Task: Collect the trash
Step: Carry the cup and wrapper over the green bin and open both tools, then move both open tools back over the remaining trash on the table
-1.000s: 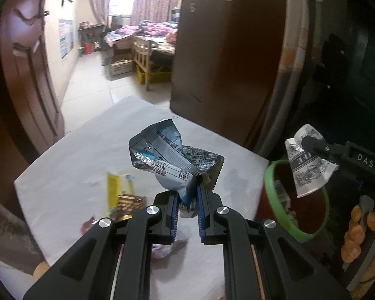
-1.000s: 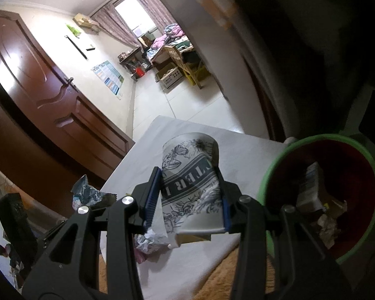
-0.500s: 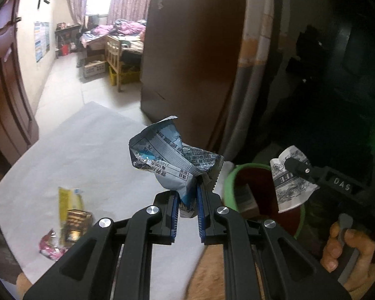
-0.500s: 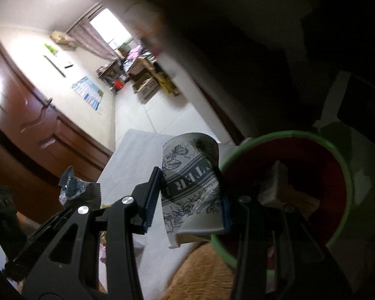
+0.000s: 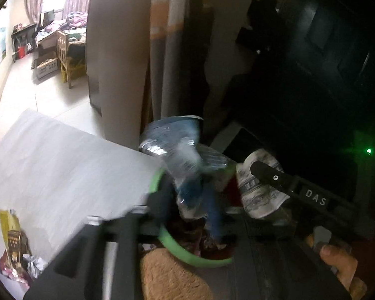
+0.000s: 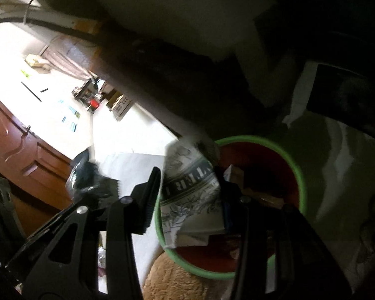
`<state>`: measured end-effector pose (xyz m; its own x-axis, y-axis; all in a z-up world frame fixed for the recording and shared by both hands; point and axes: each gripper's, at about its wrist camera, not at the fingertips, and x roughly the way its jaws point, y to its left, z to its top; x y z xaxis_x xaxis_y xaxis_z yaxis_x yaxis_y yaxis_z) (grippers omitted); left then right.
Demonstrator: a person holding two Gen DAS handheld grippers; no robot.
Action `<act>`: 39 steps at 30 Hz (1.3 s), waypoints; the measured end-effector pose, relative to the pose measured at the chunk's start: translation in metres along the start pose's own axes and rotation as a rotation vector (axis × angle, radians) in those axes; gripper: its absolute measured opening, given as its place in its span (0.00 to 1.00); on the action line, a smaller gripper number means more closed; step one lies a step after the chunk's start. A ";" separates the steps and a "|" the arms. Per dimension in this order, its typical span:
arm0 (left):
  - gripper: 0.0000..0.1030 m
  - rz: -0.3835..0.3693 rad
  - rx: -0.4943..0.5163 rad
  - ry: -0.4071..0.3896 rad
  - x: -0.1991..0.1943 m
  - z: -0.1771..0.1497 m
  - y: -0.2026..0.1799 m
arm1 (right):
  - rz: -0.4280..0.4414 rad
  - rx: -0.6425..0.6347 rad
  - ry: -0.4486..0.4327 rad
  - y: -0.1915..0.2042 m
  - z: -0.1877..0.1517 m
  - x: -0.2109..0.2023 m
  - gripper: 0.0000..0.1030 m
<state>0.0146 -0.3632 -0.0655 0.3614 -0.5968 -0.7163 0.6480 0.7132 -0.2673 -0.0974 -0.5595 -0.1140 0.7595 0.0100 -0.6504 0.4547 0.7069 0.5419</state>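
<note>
My left gripper [image 5: 190, 200] is shut on a crumpled blue-and-silver snack wrapper [image 5: 177, 150] and holds it over the rim of the green-rimmed red bin [image 5: 187, 252]; this view is motion-blurred. My right gripper [image 6: 187, 192] is shut on a crushed paper cup [image 6: 190, 187] with black print, above the bin's [image 6: 300, 175] near left edge. In the left wrist view the cup [image 5: 257, 190] hangs over the bin's right side. The bin holds several pieces of trash.
A white table sheet [image 5: 62, 165] lies left of the bin with a yellow wrapper [image 5: 10, 227] and small crumpled scraps [image 5: 32, 267] at its near left. A tan furry cloth [image 5: 167, 275] lies in front of the bin. A brown cabinet stands behind.
Both grippers have swung right from over the table to above the bin, carrying the wrapper and the cup. Both stay shut.
</note>
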 end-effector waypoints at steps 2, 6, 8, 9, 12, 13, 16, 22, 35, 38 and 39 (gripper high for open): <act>0.55 -0.016 -0.017 -0.020 -0.002 0.000 0.001 | -0.016 0.018 -0.014 -0.003 0.000 -0.002 0.59; 0.55 0.023 -0.022 -0.005 -0.003 -0.005 0.011 | -0.036 0.012 -0.014 -0.002 -0.001 -0.002 0.59; 0.55 0.040 -0.051 -0.005 -0.007 -0.006 0.019 | -0.032 0.010 -0.012 0.002 -0.002 -0.002 0.60; 0.55 0.049 -0.061 -0.005 -0.010 -0.008 0.025 | -0.033 0.002 -0.010 0.005 -0.003 -0.002 0.61; 0.55 0.102 -0.085 -0.010 -0.023 -0.015 0.044 | -0.037 -0.042 0.002 0.019 -0.006 0.001 0.61; 0.55 0.117 -0.089 -0.015 -0.027 -0.016 0.050 | -0.034 -0.060 0.009 0.026 -0.008 0.002 0.61; 0.59 0.189 -0.105 -0.039 -0.049 -0.026 0.076 | -0.019 -0.103 0.034 0.047 -0.015 0.009 0.65; 0.59 0.341 -0.172 -0.062 -0.097 -0.051 0.140 | 0.021 -0.176 0.111 0.088 -0.037 0.035 0.65; 0.58 0.449 -0.547 0.018 -0.139 -0.147 0.261 | 0.072 -0.387 0.285 0.183 -0.104 0.074 0.65; 0.55 0.470 -0.576 0.067 -0.131 -0.162 0.275 | 0.075 -0.413 0.301 0.195 -0.113 0.074 0.69; 0.53 0.464 -0.591 0.073 -0.130 -0.168 0.280 | 0.077 -0.421 0.305 0.198 -0.115 0.074 0.69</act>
<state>0.0362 -0.0237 -0.1557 0.4508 -0.1760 -0.8751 -0.0347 0.9762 -0.2143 -0.0045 -0.3379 -0.1165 0.5845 0.2342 -0.7769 0.1290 0.9184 0.3740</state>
